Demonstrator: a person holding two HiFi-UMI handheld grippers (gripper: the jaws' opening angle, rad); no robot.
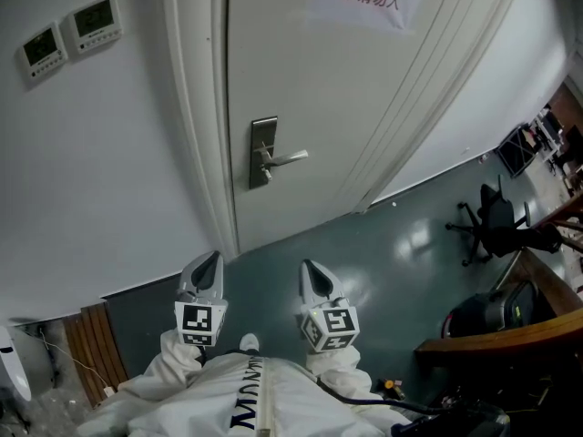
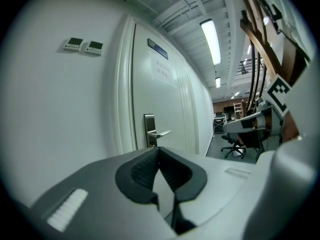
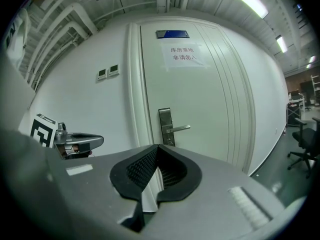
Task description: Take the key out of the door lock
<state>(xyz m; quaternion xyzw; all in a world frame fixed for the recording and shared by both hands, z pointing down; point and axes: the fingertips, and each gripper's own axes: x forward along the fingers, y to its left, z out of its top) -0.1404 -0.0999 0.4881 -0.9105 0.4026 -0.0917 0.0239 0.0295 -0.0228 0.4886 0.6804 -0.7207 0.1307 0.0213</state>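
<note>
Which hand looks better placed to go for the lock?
Right, barely: both claws are shut, empty, far from the lock; from above, the right claw fronts the door, the left claw the frame.

A paper notice (image 3: pixel 182 54) on the door (image 3: pixel 205 109) carries two lines of red Chinese print: 库房重地 above 非请勿入. The white garment (image 1: pixel 182 399) low in the head view bears dark capitals, not clearly legible. The blue plate (image 3: pixel 172 34) above the door is too small to read.
</note>
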